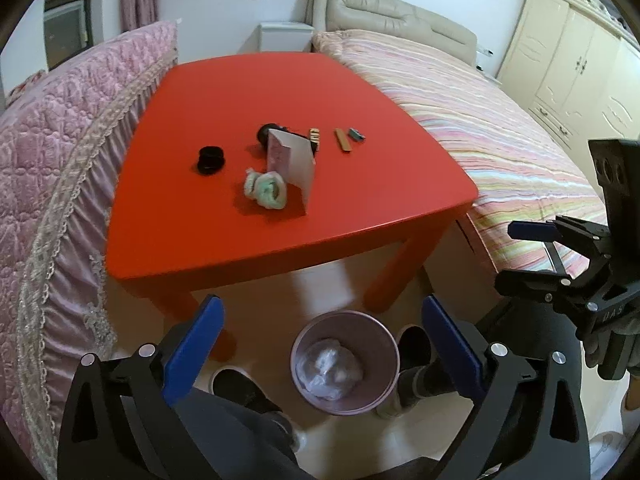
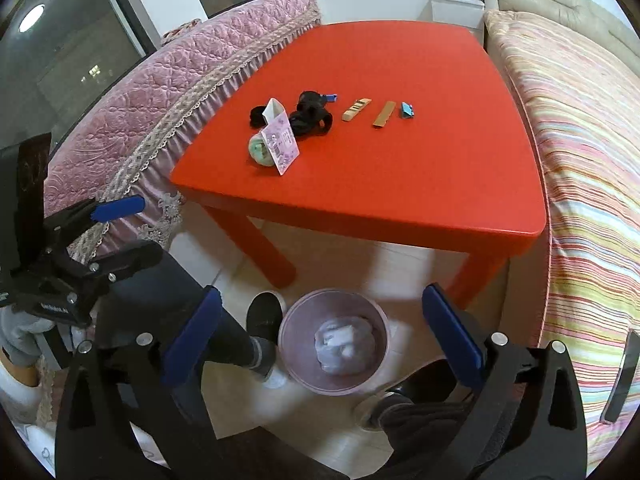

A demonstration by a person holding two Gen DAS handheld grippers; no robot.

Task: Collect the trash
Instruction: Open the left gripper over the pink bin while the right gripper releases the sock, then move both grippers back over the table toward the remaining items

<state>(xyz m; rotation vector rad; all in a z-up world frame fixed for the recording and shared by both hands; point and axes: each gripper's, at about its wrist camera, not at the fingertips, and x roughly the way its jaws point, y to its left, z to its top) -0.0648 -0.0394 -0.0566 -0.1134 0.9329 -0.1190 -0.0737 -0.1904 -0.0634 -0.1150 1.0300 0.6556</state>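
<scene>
A pink trash bin (image 1: pixel 297 354) (image 2: pixel 282 334) stands on the floor before the red table (image 1: pixel 240 92) (image 2: pixel 400 168), with a white crumpled bag (image 1: pixel 334 366) (image 2: pixel 344 340) inside. On the table lie a crumpled green wad (image 1: pixel 268 190) (image 2: pixel 258 150), a folded card (image 1: pixel 294 160) (image 2: pixel 282 140), black items (image 1: pixel 210 160) (image 2: pixel 310 114), small brown strips (image 1: pixel 343 140) (image 2: pixel 385 114) and a blue clip (image 1: pixel 356 134) (image 2: pixel 407 110). My left gripper (image 1: pixel 322 304) (image 2: pixel 144 228) hangs open above the bin, nothing between its fingers. My right gripper (image 2: pixel 322 292) (image 1: pixel 520 254) is open and empty beside it.
A pink quilted bed (image 1: pixel 60 140) borders the table's left, a striped bed (image 1: pixel 500 140) its right. The person's feet (image 1: pixel 236 384) (image 2: pixel 264 316) stand on either side of the bin. A cream wardrobe (image 1: pixel 568 60) stands at the far right.
</scene>
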